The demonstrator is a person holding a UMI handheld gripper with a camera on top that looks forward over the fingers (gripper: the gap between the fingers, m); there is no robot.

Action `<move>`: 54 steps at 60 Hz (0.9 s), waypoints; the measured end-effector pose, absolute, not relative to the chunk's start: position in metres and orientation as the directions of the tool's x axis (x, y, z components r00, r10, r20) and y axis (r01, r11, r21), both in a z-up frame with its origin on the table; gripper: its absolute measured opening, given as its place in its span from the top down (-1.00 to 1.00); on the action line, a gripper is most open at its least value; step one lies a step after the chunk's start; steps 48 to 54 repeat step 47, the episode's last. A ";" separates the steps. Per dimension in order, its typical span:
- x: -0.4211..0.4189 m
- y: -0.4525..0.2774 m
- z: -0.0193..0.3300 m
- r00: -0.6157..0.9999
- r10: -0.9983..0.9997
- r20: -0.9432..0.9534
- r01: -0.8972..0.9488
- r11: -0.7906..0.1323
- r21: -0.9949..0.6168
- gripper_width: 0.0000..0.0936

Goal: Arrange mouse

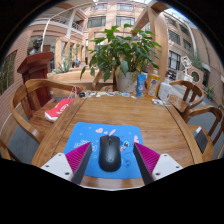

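I see the mouse (109,153) lying on the blue mouse mat (92,137), which rests on the wooden table (120,108). The mouse sits between the two fingers of the gripper (110,166), toward the near edge of the mat. The fingers stand spread, with a visible gap between each magenta pad (78,157) and the mouse's flank — nothing is clamped.

Handling, as I judge it: a light, rigid plastic shell, smooth and rounded on top, so likely to slip if pinched high. I would take hold low on the two long flanks, where the sides run closest to parallel.

Orientation: the long axis runs straight away from the gripper, roughly parallel to the fingers. The far end appears to be the button end — I cannot confirm this.
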State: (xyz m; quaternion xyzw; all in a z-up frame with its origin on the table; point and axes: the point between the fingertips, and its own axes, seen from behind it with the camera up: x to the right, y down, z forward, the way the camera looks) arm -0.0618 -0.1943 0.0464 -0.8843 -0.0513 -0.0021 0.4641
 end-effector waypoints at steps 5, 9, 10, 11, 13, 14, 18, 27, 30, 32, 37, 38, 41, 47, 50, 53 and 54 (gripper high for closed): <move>-0.062 -0.217 0.067 0.996 0.074 0.060 0.091 -0.555 -0.827 -0.82; -0.064 -0.239 0.082 0.997 0.058 0.056 0.078 -0.547 -0.833 -0.83; -0.064 -0.245 0.086 0.997 0.054 0.053 0.074 -0.545 -0.835 -0.83; -0.065 -0.250 0.090 0.997 0.052 0.050 0.070 -0.542 -0.838 -0.83; -0.066 -0.262 0.097 0.998 0.047 0.048 0.065 -0.537 -0.841 -0.83; -0.066 -0.268 0.100 0.998 0.044 0.048 0.064 -0.537 -0.841 -0.83; -0.067 -0.289 0.110 0.998 0.041 0.056 0.069 -0.528 -0.846 -0.83; -0.070 -0.327 0.127 0.995 0.042 0.090 0.099 -0.508 -0.856 -0.83; -0.070 -0.335 0.130 0.995 0.035 0.098 0.103 -0.502 -0.859 -0.82; -0.071 -0.341 0.130 0.995 0.036 0.096 0.101 -0.503 -0.858 -0.82; -0.072 -0.351 0.132 0.995 0.040 0.092 0.100 -0.498 -0.861 -0.83; -0.073 -0.352 0.132 0.995 0.042 0.091 0.099 -0.498 -0.862 -0.83; -0.076 -0.357 0.133 0.995 0.049 0.082 0.096 -0.500 -0.861 -0.83; -0.086 -0.360 0.134 0.996 0.062 0.064 0.086 -0.503 -0.860 -0.83; -0.086 -0.360 0.134 0.996 0.062 0.064 0.086 -0.503 -0.860 -0.83; -0.086 -0.360 0.134 0.996 0.062 0.064 0.086 -0.503 -0.860 -0.83; -0.086 -0.360 0.134 0.996 0.062 0.064 0.086 -0.503 -0.860 -0.83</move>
